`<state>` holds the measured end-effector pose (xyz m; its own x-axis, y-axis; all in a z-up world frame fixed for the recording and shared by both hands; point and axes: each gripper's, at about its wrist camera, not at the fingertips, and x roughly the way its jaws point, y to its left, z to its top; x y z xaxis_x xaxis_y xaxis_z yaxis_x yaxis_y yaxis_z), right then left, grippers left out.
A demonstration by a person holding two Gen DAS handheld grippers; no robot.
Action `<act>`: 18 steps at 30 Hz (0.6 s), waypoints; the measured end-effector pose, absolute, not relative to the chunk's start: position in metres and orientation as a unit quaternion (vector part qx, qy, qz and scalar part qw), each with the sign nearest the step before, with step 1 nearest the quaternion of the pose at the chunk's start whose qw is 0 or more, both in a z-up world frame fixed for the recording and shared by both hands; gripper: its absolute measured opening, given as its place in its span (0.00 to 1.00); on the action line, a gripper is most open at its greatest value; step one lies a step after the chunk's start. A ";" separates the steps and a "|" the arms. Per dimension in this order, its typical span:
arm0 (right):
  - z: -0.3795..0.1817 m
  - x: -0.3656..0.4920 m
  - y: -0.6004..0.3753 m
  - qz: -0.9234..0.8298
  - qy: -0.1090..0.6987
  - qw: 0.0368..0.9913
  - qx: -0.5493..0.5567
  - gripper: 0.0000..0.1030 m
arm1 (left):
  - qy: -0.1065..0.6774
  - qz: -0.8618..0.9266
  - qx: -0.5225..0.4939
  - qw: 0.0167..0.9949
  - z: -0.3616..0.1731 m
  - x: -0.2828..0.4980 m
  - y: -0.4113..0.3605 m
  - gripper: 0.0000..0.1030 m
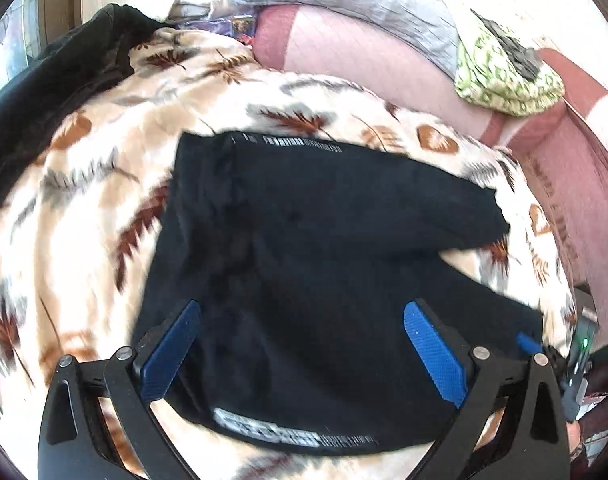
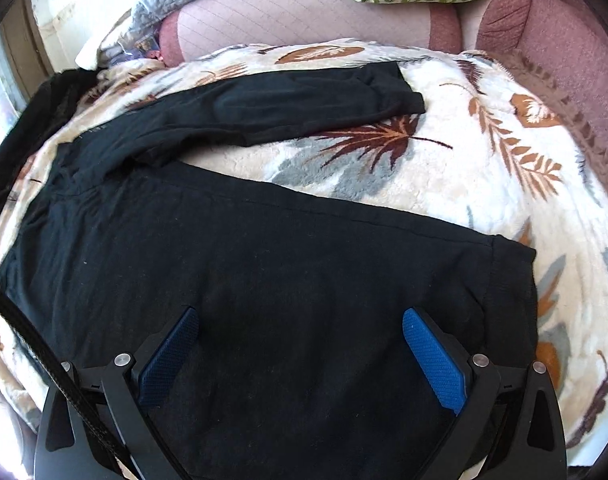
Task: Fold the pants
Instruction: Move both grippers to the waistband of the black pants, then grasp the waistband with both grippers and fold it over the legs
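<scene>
Black pants spread flat on a leaf-print blanket, both grippers wide open above them, holding nothing.

Left wrist: the left gripper hangs over the pants, soft matte knit; a printed edge lies just below the fingers, the two legs splitting off ahead to the right.
Right wrist: the right gripper sits over the near leg, its hem off to the right of the fingers; the fluffy blanket shows in the gap before the far leg.
</scene>
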<state>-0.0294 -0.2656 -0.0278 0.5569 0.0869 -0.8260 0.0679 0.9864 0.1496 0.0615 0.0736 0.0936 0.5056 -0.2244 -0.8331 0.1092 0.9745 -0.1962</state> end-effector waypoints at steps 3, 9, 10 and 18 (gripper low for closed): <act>-0.024 -0.020 -0.264 0.047 0.514 0.856 0.043 1.00 | 0.471 -0.118 -0.043 0.873 0.104 0.083 0.083 0.99; 0.019 0.007 -0.290 0.064 0.500 0.862 0.043 0.94 | 0.434 -0.165 0.032 0.885 0.115 0.136 0.072 0.99; 0.029 0.018 -0.296 0.063 0.492 0.867 0.043 0.94 | 0.435 -0.177 0.044 0.882 0.112 0.145 0.068 0.98; 0.047 0.159 -0.329 0.065 0.472 0.879 0.001 0.94 | 0.472 -0.230 0.092 0.846 0.061 0.245 0.034 0.73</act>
